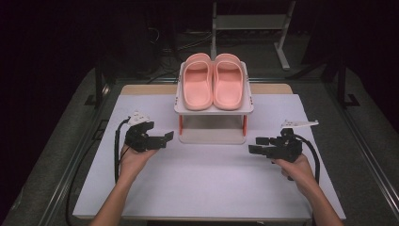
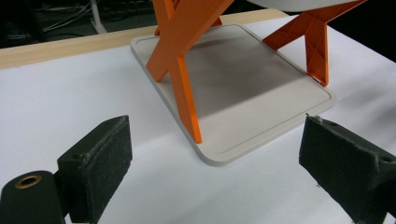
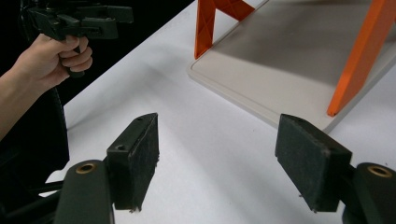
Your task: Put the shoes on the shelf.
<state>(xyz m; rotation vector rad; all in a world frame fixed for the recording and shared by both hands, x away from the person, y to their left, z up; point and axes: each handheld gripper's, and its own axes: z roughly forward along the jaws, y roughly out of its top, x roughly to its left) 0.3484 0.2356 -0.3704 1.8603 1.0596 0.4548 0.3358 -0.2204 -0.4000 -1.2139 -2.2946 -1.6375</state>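
Note:
Two pink slippers [image 1: 213, 81] lie side by side on the top shelf of a small white rack [image 1: 239, 109] with orange legs [image 2: 180, 70], at the back middle of the table. The rack's lower shelf [image 2: 247, 88] is bare. My left gripper [image 1: 165, 137] hovers left of the rack, jaws open and empty, pointing toward it. My right gripper [image 1: 257, 145] hovers right of the rack, also open with nothing between its pads [image 3: 135, 158]. In the right gripper view, the left gripper [image 3: 77, 21] appears far off in a hand.
A white sheet [image 1: 207, 179] covers the table. The table's wooden edge [image 1: 146, 89] shows behind the rack. A metal frame stand [image 1: 249, 23] sits on the dark floor beyond. Cables trail from both grippers.

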